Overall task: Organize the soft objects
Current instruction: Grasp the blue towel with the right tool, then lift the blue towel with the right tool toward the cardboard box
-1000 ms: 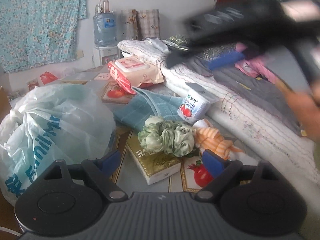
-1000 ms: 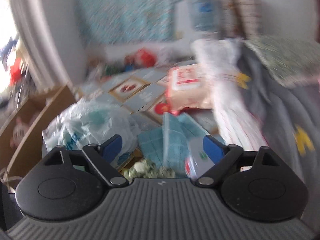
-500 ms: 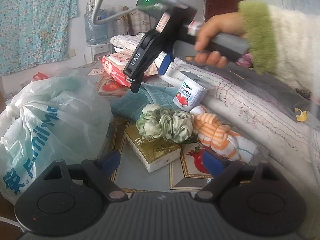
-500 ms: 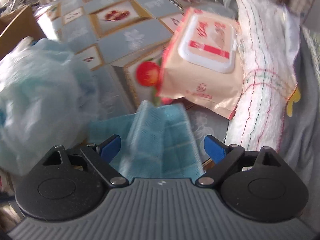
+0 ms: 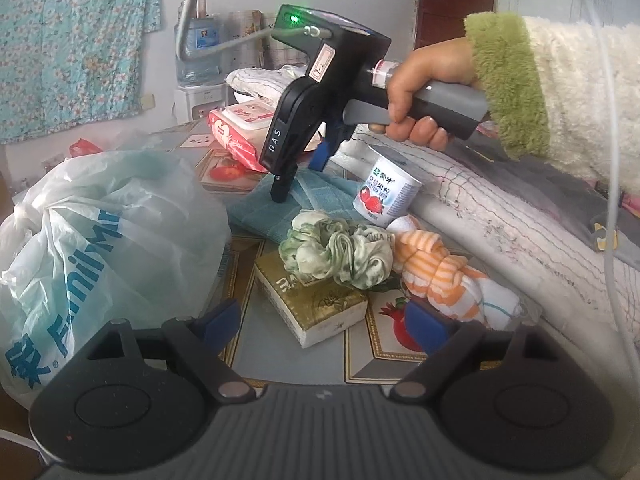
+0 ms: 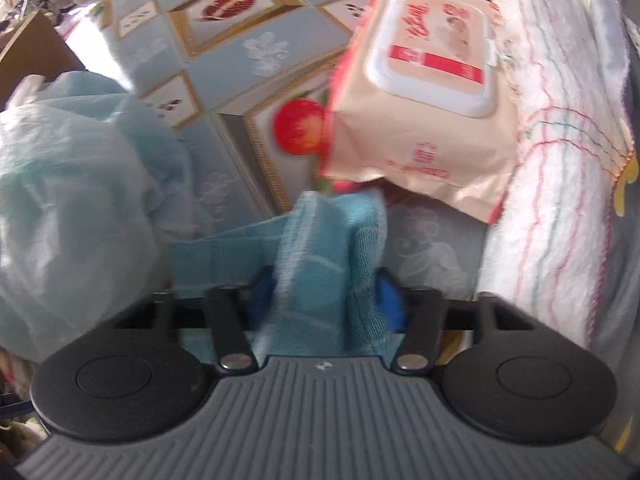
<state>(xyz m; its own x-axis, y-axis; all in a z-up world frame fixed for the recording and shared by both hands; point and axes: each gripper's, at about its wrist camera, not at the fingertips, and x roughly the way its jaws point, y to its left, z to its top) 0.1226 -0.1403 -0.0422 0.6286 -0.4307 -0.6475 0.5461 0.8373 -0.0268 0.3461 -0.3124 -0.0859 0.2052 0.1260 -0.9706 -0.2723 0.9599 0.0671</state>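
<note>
1. The left gripper point(image 5: 318, 322) sits nearest in its own view, jaws spread wide with nothing between them, above a table point(image 5: 264, 332) covered in a grey-blue cloth printed with gold-framed fruit panels.
2. Just past it, at twelve o'clock, a gold tissue box point(image 5: 316, 304) carries a green scrunchie point(image 5: 336, 254); an orange-striped knotted cloth point(image 5: 440, 276) lies touching the scrunchie at three o'clock.
3. At nine o'clock a pale plastic bag point(image 5: 104, 240) with blue lettering bulges on the table.
4. Farther on, a yogurt cup point(image 5: 386, 194) leans against a rolled white quilt point(image 5: 500, 216) running along the two o'clock side.
5. The blue towel point(image 6: 320, 264) lies beyond the scrunchie; the right gripper point(image 6: 320, 300), held by a hand point(image 5: 424, 92) in a fleecy sleeve, points steeply down and its jaws are closing with a bunched fold of the towel between the blue pads.
6. Behind the towel, a wet-wipe pack point(image 6: 424, 92) rests partly on the quilt.
7. At the back, a water dispenser point(image 5: 198, 68) stands against a grey wall, a floral curtain point(image 5: 76, 44) at ten o'clock and a dark door point(image 5: 456, 0) at one o'clock.
</note>
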